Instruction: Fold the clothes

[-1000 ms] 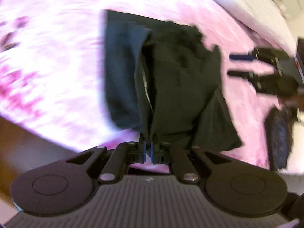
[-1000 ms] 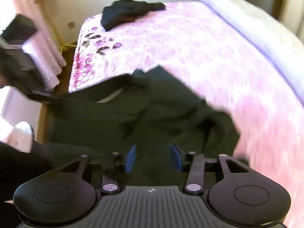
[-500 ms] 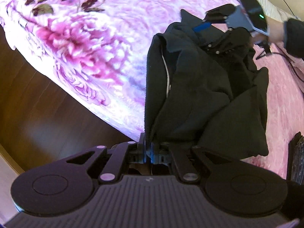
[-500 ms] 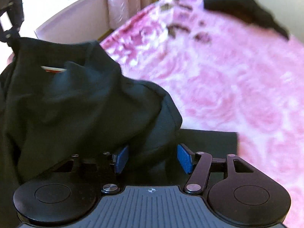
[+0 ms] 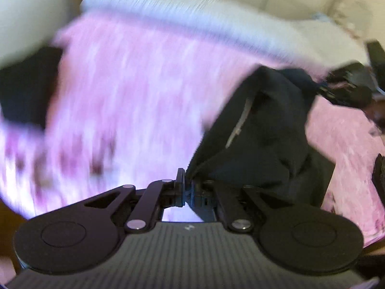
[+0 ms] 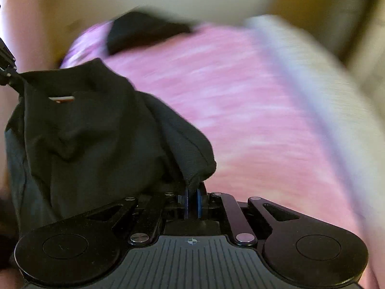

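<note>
Since half a second ago the right gripper (image 6: 191, 198) has gone from jaws apart over the cloth to jaws clamped on a fold of the black garment (image 6: 96, 130), and both wrist views have swung up so the far end of the pink floral bedspread (image 6: 240, 91) and its pale rolled bolster (image 5: 192, 21) now fill the background. The left gripper (image 5: 186, 190) has its jaws together on another edge of the same garment (image 5: 259, 134), which hangs bunched between the two tools above the near part of the bedspread. The relation that matters next: the cloth runs from the left jaws up and to the right toward the other tool (image 5: 346, 89), so its long axis lies along the line between the grippers, neither nearer than the other. A pale zipper or drawstring (image 5: 238, 122) shows along one seam. Heavy motion blur hides the bedspread pattern; which garment edges are held cannot be told. A second dark garment (image 6: 144, 31) lies at the bedspread's far end.
</note>
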Demonstrator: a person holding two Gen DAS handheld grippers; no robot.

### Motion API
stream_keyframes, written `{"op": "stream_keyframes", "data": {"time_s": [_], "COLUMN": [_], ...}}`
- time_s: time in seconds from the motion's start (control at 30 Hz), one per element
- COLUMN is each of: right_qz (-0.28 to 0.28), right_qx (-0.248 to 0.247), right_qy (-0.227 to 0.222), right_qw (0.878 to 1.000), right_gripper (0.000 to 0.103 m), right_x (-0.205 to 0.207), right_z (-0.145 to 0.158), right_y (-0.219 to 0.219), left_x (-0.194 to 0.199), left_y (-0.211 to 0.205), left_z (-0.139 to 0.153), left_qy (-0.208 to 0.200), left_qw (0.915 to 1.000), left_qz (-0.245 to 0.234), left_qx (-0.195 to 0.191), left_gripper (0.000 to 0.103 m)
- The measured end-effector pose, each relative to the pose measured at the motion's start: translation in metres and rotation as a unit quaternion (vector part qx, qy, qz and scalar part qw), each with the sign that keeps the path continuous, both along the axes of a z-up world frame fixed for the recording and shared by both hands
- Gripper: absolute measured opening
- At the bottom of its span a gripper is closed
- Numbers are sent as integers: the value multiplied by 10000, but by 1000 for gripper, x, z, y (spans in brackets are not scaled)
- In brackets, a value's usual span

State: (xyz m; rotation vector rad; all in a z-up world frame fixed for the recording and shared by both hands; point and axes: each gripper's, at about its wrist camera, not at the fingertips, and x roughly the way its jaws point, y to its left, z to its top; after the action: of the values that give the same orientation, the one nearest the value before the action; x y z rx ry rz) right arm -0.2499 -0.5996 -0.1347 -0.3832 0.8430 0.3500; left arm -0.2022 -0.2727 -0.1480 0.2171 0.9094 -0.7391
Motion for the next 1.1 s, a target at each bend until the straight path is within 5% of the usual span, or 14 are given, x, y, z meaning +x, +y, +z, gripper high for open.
{"op": "stream_keyframes", "data": {"time_s": [0.13,0.3,0.6,0.73,0.8,0.87,0.97,1.1], "right_qz": [-1351,-2316,-2772,-2811,-2815,-2818,-2831,-2956], "right_qx": [-45,-125,-158,-299,-377,-484,-550,-181], "right_qy": [-990,-2262,-4334,-4869,-4921,-4839,-4376,-3399], "right_qw": [9859,9461,8574,8265,8229,8271,8517,8926], "right_gripper": [5,5,5,5,5,5,5,5], "right_x": [-64,-145,-244,-257,-252,-233,-182,-97], "right_z": [80,177,330,366,379,380,360,290], "right_y": [-13,17,59,72,66,49,-5,-97], "left_x": [32,24,-11,-15,-9,6,43,105], "left_y": [-41,-74,-76,-90,-110,-140,-199,-306], "left_z": [80,202,368,410,421,421,392,298], "left_qy": [-1163,-2368,-3806,-4115,-4178,-4104,-3828,-3150], "left_qw": [9868,9475,8688,8467,8440,8500,8722,9167], "left_qz": [-977,-1683,-2033,-2083,-2096,-2110,-2101,-2034], "left_qx": [-566,-1333,-2427,-2652,-2629,-2540,-2206,-1384], "left_gripper": [2,2,2,2,2,2,2,3]}}
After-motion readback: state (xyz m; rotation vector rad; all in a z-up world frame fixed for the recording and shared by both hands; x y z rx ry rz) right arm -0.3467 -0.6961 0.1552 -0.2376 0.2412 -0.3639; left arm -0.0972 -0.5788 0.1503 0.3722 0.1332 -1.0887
